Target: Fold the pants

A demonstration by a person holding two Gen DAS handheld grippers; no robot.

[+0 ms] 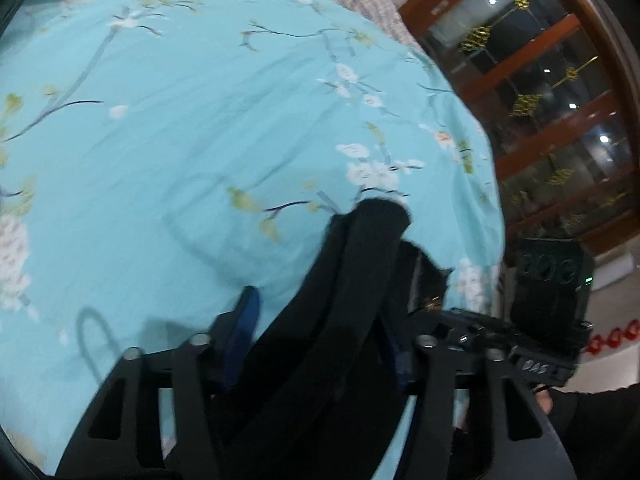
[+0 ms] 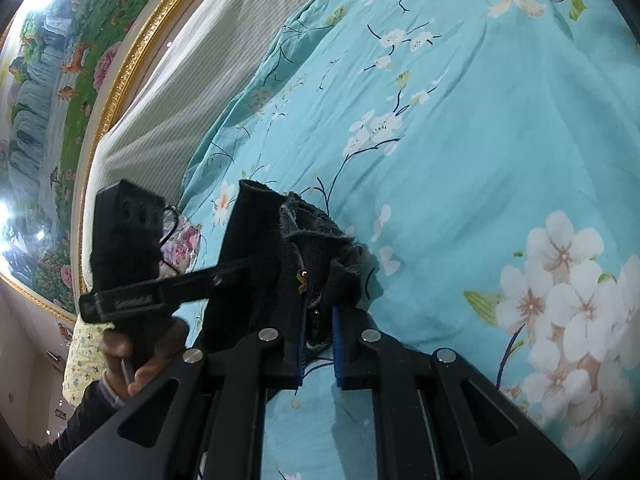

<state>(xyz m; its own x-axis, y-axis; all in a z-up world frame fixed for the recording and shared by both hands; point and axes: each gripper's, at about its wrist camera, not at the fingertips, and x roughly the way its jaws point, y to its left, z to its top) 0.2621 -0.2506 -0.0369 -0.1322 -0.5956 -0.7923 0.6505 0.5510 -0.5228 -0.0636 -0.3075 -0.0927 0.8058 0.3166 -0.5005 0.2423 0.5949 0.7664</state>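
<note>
Both views looked down on a bed under a turquoise floral sheet (image 1: 192, 128), the landmark for all that follows.

Left gripper (image 1: 320, 344): jaws set fairly wide, blue pads visible on each side. A thick band of the black pants (image 1: 352, 280) ran up between them and stood above the sheet. Whether the pads actually pinched the cloth could not be told; the fabric hid the contact and the frame was blurred. The other tool appeared at the sheet's right edge, before a wooden glass-fronted cabinet (image 1: 552, 92).

Right gripper (image 2: 318, 344): jaws narrowed to a slim gap, blue pads (image 2: 338, 344) clamped on a bunched fold of the pants (image 2: 320, 256), frayed hem and a small brass fitting showing just above the pads. The cloth was held up off the sheet (image 2: 460, 160). To the sheet's left a hand (image 2: 136, 356) held the other tool; beyond it stood a striped headboard (image 2: 192, 92) and a gilt-framed painting (image 2: 52, 92).
</note>
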